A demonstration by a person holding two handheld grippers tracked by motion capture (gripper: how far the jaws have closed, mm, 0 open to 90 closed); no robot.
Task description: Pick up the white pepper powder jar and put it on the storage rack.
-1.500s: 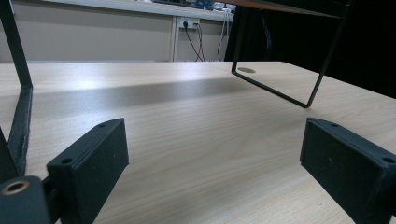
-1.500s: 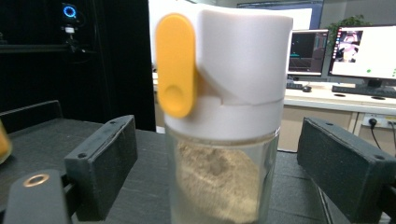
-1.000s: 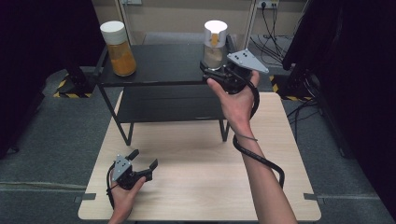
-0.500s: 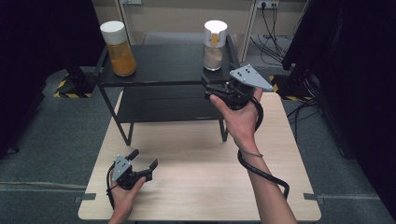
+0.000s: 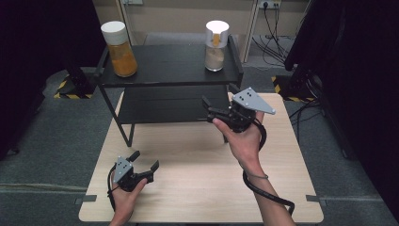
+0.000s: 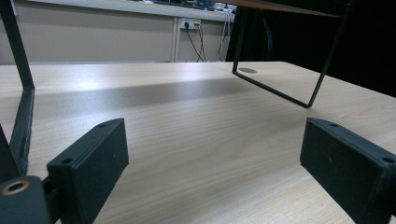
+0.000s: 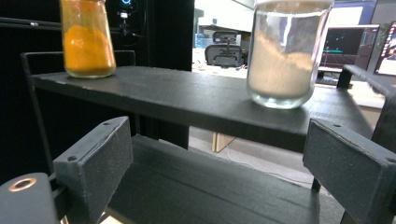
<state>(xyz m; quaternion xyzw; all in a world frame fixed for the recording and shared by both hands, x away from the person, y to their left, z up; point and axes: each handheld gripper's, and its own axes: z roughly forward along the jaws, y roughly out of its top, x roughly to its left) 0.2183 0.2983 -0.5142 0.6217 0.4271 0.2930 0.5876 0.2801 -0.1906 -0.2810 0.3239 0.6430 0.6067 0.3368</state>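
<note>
While the right gripper point(image 5: 212, 109) hangs in front of the black two-tier shelf point(image 5: 169, 77), its fingers point(image 7: 95, 158) are spread wide and carry nothing. Level sits near the edge of the upper tier, pointing inward. Nearest target: glass jar of pale powder point(image 5: 216, 39), upright on the upper tier toward its right end, white lid on. The right gripper view puts this jar point(image 7: 287, 51) above and beyond the open fingers, apart from them, no contact.

Second jar, orange powder point(image 5: 119, 44), stands at the left end of the same tier, well apart from the first.

Left gripper point(image 5: 143, 165) rests low on the bench point(image 5: 197, 188), near the front left; fingers point(image 6: 91, 165) released, bare wood between them.

Step, as I judge it: approach phase for a grasp on the pale jar, not yet begun. Next move would call for raising the right gripper clear of the tier edge, advancing until the jar's body sits between the fingers, then closing squarely on the glass. Risk: clipping the shelf edge or nudging the jar.

Hard to make out: the pale jar's lid is blown out by glare in the high view and cut off in the right gripper view; the lower tier lies in shadow; label detail unreadable.
</note>
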